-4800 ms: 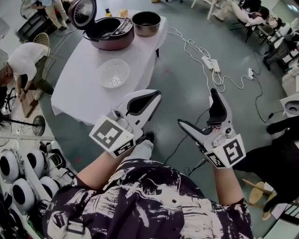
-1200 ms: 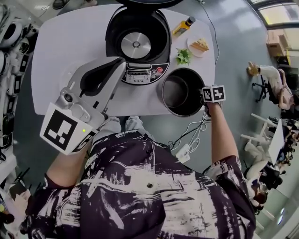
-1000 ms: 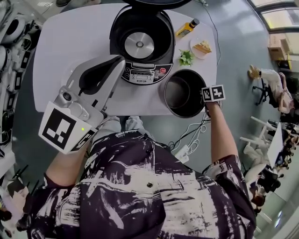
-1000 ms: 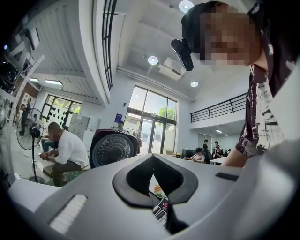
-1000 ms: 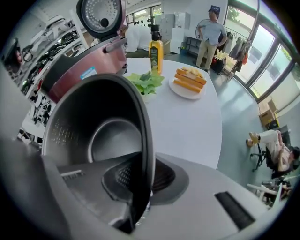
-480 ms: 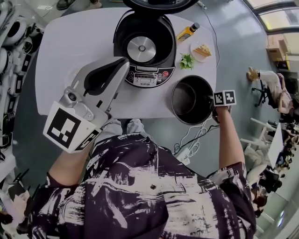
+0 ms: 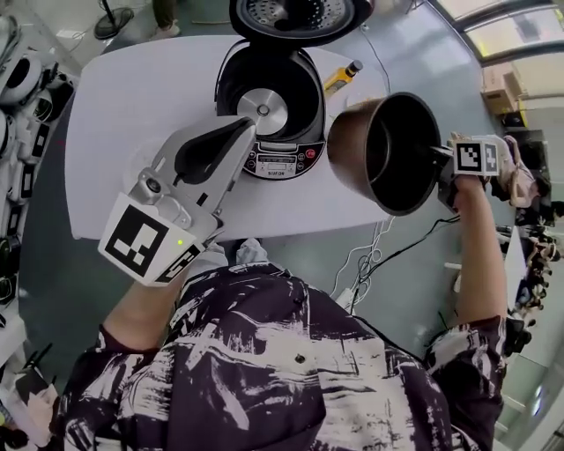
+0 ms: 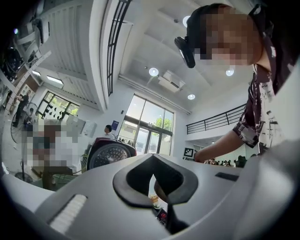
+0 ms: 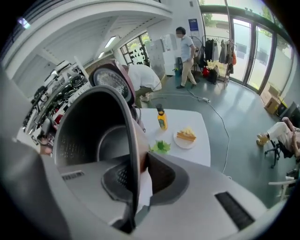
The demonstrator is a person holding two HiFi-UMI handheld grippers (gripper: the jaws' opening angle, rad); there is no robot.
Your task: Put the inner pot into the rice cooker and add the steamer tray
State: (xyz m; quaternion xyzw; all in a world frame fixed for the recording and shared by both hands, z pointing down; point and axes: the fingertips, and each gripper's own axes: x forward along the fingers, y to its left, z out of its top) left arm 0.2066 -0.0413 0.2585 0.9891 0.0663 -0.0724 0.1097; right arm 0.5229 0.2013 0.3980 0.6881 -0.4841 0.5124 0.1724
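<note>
The dark rice cooker point(image 7: 269, 106) stands open on the white table point(image 7: 123, 97), its lid point(image 7: 295, 18) raised and its heating plate bare. My right gripper point(image 7: 438, 160) is shut on the rim of the metal inner pot point(image 7: 388, 150). The pot hangs in the air right of the cooker, tipped so its mouth faces me. In the right gripper view the pot point(image 9: 93, 136) fills the left side and its rim runs between the jaws of the right gripper point(image 9: 139, 161). My left gripper point(image 7: 247, 128) hovers shut and empty before the cooker's panel. A pale round shape point(image 7: 139, 166), perhaps the steamer tray, is mostly hidden behind it.
An oil bottle point(image 9: 161, 118), a plate with cake point(image 9: 185, 136) and a green leaf point(image 9: 161, 146) sit on the table's right end beyond the pot. Cables point(image 7: 370, 255) trail on the floor below the table edge. People stand and sit farther off in the room.
My right gripper has lifted the inner pot well up off the table and tipped it sideways. The left gripper has drifted only slightly toward the cooker.
</note>
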